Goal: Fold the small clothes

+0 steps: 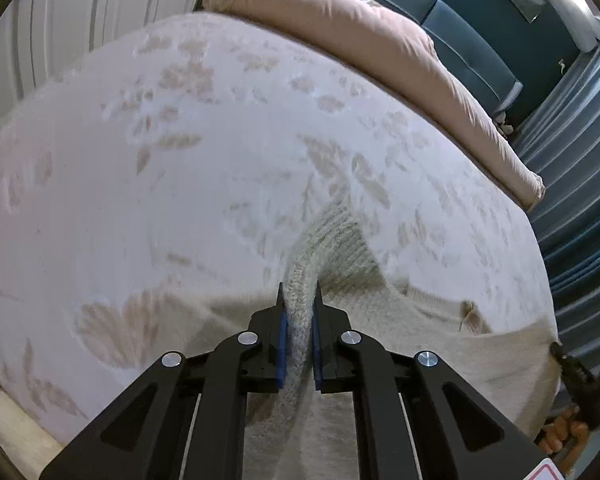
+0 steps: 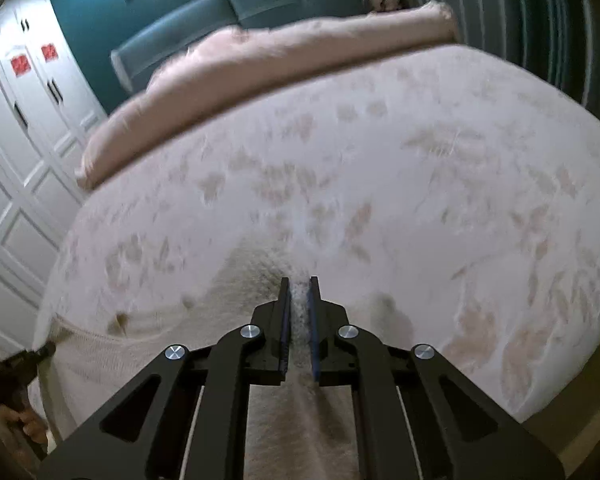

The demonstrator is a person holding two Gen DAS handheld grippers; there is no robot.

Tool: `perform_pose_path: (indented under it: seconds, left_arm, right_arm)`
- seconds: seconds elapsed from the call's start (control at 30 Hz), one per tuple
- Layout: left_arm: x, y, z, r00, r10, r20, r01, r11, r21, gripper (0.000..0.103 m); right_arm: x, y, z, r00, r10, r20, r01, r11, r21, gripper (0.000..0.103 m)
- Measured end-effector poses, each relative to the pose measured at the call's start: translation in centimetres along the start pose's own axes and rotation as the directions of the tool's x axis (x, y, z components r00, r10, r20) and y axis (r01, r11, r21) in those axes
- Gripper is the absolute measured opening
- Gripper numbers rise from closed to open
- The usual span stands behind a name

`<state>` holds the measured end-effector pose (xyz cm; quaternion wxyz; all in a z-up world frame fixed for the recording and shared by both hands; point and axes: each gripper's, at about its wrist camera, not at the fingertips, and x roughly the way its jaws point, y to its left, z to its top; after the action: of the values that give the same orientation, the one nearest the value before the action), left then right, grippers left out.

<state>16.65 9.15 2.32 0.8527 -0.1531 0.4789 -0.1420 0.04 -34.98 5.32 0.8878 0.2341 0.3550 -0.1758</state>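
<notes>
Broadly, a bed [image 1: 180,160] with a leaf-patterned cover fills both views; a pink duvet [image 1: 380,40] lies rolled along its far side, before a teal headboard [image 1: 460,32], and white wardrobes [image 2: 20,120] stand in the right view. Across the near edge lies a cream knit sweater [image 1: 440,320], soft, thick and stretchy, likely to sag; best held at its hems. Left gripper [image 1: 299,300] and right gripper [image 2: 299,300] are each clamped on a bunched fold.

Left claw [image 1: 299,308] clamped tight, right claw [image 2: 299,304] likewise, both level
</notes>
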Motion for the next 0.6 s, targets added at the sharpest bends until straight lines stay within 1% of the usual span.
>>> perform_pose_path:
  seconds: [0.03, 0.07, 0.1, 0.13, 0.17, 0.23, 0.27, 0.3, 0.37, 0.4, 0.43, 0.47, 0.5, 0.53, 0.6]
  left_arm:
    - [0.8, -0.1, 0.0, 1.0, 0.029, -0.012, -0.028, 0.999, 0.017, 0.007]
    - [1.9, 0.0, -0.2, 0.997, 0.069, -0.033, -0.068, 0.997, 0.036, 0.007]
    - [3.4, 0.4, -0.7, 0.992, 0.105, -0.069, -0.102, 0.994, 0.04, 0.007]
    - [4.5, 1.0, -1.0, 0.989, 0.114, -0.099, -0.112, 0.993, 0.031, 0.007]
    - [5.0, 1.5, -1.4, 0.988, 0.114, -0.107, -0.113, 0.994, 0.013, 0.008]
    - [4.5, 1.9, -1.4, 0.991, 0.095, -0.093, -0.096, 0.995, -0.011, 0.009]
    - [4.2, 1.8, -1.3, 0.991, 0.094, -0.096, -0.095, 0.995, -0.01, 0.011]
    - [3.8, 1.8, -1.1, 0.99, 0.1, -0.099, -0.101, 0.995, -0.007, 0.015]
    - [2.3, 1.2, -0.9, 0.99, 0.113, -0.088, -0.111, 0.994, 0.022, 0.016]
    - [1.7, 1.0, -0.9, 0.989, 0.125, -0.078, -0.123, 0.992, 0.038, 0.016]
    - [0.5, 0.3, -1.1, 0.989, 0.138, -0.061, -0.134, 0.989, 0.063, 0.016]
    - [-0.6, -0.5, -1.4, 0.989, 0.142, -0.041, -0.138, 0.986, 0.088, 0.018]
    - [-2.0, -1.7, -2.1, 0.991, 0.136, -0.015, -0.133, 0.984, 0.121, 0.024]
    - [-2.7, -2.4, -2.8, 0.993, 0.121, -0.007, -0.119, 0.983, 0.14, 0.032]
    - [-3.8, -4.5, -5.1, 0.997, 0.071, -0.017, -0.067, 0.981, 0.184, 0.038]
  right_arm:
    - [0.9, -0.2, -0.1, 1.0, -0.024, -0.017, 0.024, 1.0, -0.006, 0.007]
    - [3.0, -0.6, -0.7, 0.995, -0.075, -0.064, 0.074, 0.997, -0.029, 0.007]
    - [4.5, -0.9, -1.2, 0.989, -0.107, -0.105, 0.103, 0.994, -0.042, 0.007]
    - [7.3, -1.6, -2.3, 0.97, -0.15, -0.192, 0.141, 0.988, -0.056, 0.007]
    - [8.3, -1.9, -2.9, 0.962, -0.158, -0.22, 0.151, 0.987, -0.052, 0.008]
    - [7.2, -1.3, -2.8, 0.973, -0.143, -0.179, 0.136, 0.989, -0.052, 0.009]
    - [6.4, -1.0, -2.5, 0.978, -0.134, -0.161, 0.128, 0.991, -0.046, 0.012]
    - [5.1, -0.7, -2.3, 0.983, -0.135, -0.126, 0.132, 0.991, -0.035, 0.017]
    - [3.2, -0.1, -2.4, 0.986, -0.15, -0.077, 0.146, 0.988, -0.048, 0.022]
    - [1.7, 0.8, -2.7, 0.986, -0.162, -0.04, 0.159, 0.984, -0.075, 0.023]
    - [0.8, 1.6, -3.0, 0.988, -0.151, -0.031, 0.147, 0.984, -0.096, 0.023]
    - [-0.1, 2.4, -3.3, 0.993, -0.118, -0.032, 0.113, 0.986, -0.119, 0.023]
    - [-1.1, 4.0, -4.3, 0.997, -0.06, -0.047, 0.052, 0.988, -0.143, 0.023]
    - [-1.5, 5.1, -5.0, 0.998, -0.023, -0.066, 0.012, 0.987, -0.158, 0.023]
    - [-1.6, 8.0, -7.4, 0.987, 0.057, -0.15, -0.086, 0.977, -0.193, 0.023]
